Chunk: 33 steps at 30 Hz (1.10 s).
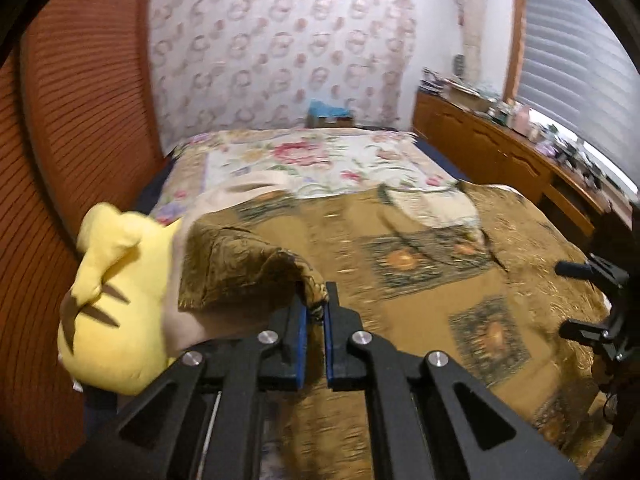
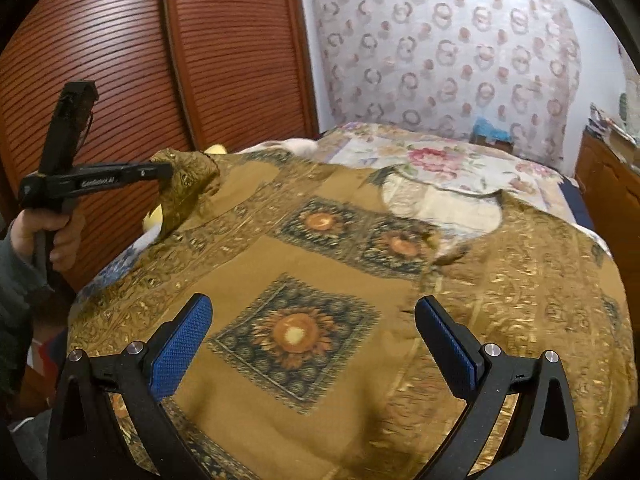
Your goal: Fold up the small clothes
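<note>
While my left gripper (image 1: 316,308) has its jaws clamped on the lifted left corner of the garment (image 2: 320,280), the rest lies spread on the bed (image 1: 320,152), ahead and right. Right gripper (image 2: 314,334) hovers over its middle, jaws apart. Gold-brown brocade, sunflower squares.

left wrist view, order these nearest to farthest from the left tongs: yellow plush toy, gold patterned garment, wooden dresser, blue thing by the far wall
1. gold patterned garment: a fold of it is pinched in the left tongs.
2. yellow plush toy: just to the left, at the bed's edge.
3. wooden dresser: along the right wall.
4. blue thing: past the bed's far end, by the wallpaper.
</note>
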Each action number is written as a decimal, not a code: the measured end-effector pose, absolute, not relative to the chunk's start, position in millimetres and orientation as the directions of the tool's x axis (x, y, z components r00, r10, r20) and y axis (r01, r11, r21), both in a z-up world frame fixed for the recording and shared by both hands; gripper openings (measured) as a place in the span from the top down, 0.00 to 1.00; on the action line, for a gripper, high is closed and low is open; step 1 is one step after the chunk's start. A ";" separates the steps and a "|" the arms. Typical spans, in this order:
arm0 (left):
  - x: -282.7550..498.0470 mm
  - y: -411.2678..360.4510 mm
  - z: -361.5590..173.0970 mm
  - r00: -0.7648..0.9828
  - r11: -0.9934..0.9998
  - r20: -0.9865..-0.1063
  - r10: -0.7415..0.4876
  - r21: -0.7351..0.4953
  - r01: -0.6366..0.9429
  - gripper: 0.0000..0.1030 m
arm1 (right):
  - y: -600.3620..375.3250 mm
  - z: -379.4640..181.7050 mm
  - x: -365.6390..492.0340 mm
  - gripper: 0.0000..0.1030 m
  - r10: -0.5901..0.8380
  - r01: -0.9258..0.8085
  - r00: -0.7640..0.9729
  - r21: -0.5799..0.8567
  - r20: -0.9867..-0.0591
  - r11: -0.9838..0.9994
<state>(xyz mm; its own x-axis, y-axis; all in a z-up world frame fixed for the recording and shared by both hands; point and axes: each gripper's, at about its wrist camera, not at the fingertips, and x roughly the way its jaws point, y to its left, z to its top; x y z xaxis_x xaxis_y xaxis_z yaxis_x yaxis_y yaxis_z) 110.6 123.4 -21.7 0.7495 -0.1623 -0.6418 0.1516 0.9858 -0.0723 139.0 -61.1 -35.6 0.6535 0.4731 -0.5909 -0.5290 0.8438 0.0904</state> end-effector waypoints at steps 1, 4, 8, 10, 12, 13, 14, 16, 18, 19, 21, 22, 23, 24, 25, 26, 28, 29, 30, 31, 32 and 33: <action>109.8 113.7 -20.5 0.749 0.984 -0.640 -0.172 -0.071 0.165 0.97 | -65.6 -34.3 138.2 0.00 0.468 -0.522 0.660 0.089 -0.588 0.848; 105.3 93.8 -21.3 0.739 0.978 -0.645 -0.195 -0.072 0.194 0.94 | -73.5 -34.6 137.6 0.00 0.457 -0.509 0.667 0.088 -0.588 0.856; 90.3 78.5 -23.3 0.743 0.973 -0.638 -0.201 -0.040 0.228 0.84 | -80.0 -37.7 140.0 0.00 0.444 -0.493 0.671 0.090 -0.594 0.865; 83.6 72.1 -24.4 0.748 0.972 -0.636 -0.189 -0.015 0.234 0.73 | -81.6 -38.5 141.0 0.00 0.443 -0.488 0.672 0.094 -0.594 0.868; 77.9 69.2 -26.3 0.748 0.971 -0.635 -0.194 -0.015 0.239 0.69 | -81.8 -38.8 142.1 0.00 0.444 -0.488 0.672 0.096 -0.592 0.868; 72.9 69.7 -27.6 0.747 0.970 -0.633 -0.203 -0.025 0.243 0.68 | -81.2 -38.3 142.6 0.00 0.444 -0.489 0.673 0.094 -0.591 0.867; 69.9 69.3 -27.3 0.748 0.970 -0.630 -0.208 -0.032 0.243 0.68 | -80.1 -38.0 143.1 0.00 0.444 -0.491 0.673 0.091 -0.592 0.866; 62.3 72.8 -28.3 0.753 0.971 -0.624 -0.211 -0.044 0.236 0.66 | -76.9 -37.6 146.0 0.00 0.444 -0.498 0.670 0.084 -0.594 0.863; 57.9 74.5 -29.8 0.757 0.973 -0.620 -0.205 -0.049 0.224 0.65 | -71.1 -36.2 150.1 0.00 0.443 -0.508 0.667 0.069 -0.599 0.859; 54.6 77.0 -30.1 0.761 0.975 -0.617 -0.202 -0.052 0.216 0.64 | -69.0 -35.7 152.0 0.00 0.443 -0.514 0.666 0.062 -0.600 0.856; 48.9 82.0 -30.4 0.770 0.978 -0.608 -0.195 -0.059 0.202 0.63 | -60.2 -32.9 156.7 0.00 0.445 -0.531 0.663 0.041 -0.602 0.846; 46.4 85.7 -29.8 0.775 0.979 -0.601 -0.195 -0.069 0.193 0.63 | -56.6 -31.8 159.3 0.00 0.447 -0.540 0.661 0.032 -0.603 0.841; 44.1 89.0 -29.3 0.779 0.979 -0.595 -0.198 -0.079 0.188 0.62 | -52.1 -30.3 162.0 0.00 0.451 -0.549 0.658 0.025 -0.603 0.835; 41.1 92.7 -28.6 0.784 0.979 -0.587 -0.203 -0.092 0.184 0.62 | -46.6 -28.8 165.6 0.00 0.458 -0.563 0.651 0.020 -0.605 0.826; 38.8 97.0 -27.4 0.788 0.979 -0.580 -0.204 -0.102 0.179 0.61 | -40.4 -27.1 169.4 0.00 0.467 -0.577 0.644 0.016 -0.606 0.817; 36.2 101.9 -26.4 0.793 0.980 -0.576 -0.199 -0.106 0.169 0.61 | -34.3 -25.9 173.3 0.00 0.476 -0.590 0.636 0.014 -0.608 0.807; 31.8 107.9 -26.0 0.799 0.982 -0.571 -0.188 -0.105 0.156 0.60 | -18.6 -24.5 183.5 0.00 0.498 -0.622 0.613 0.014 -0.613 0.783; 28.9 111.9 -26.1 0.802 0.983 -0.567 -0.186 -0.108 0.151 0.60 | -10.9 -24.3 188.0 0.01 0.509 -0.637 0.601 0.016 -0.616 0.771; 28.0 114.5 -26.2 0.803 0.982 -0.566 -0.188 -0.113 0.151 0.60 | -0.6 -24.7 194.5 0.02 0.526 -0.657 0.582 0.023 -0.620 0.753; 26.4 117.9 -26.5 0.803 0.982 -0.565 -0.191 -0.119 0.149 0.60 | 6.2 -25.3 198.5 0.03 0.535 -0.668 0.571 0.026 -0.622 0.743; 24.7 120.4 -26.8 0.803 0.982 -0.565 -0.189 -0.122 0.146 0.60 | 17.4 -26.5 205.0 0.04 0.546 -0.684 0.556 0.028 -0.627 0.729; 23.3 122.9 -26.9 0.804 0.982 -0.564 -0.188 -0.125 0.142 0.59 | 26.4 -27.9 209.9 0.06 0.553 -0.697 0.543 0.028 -0.632 0.716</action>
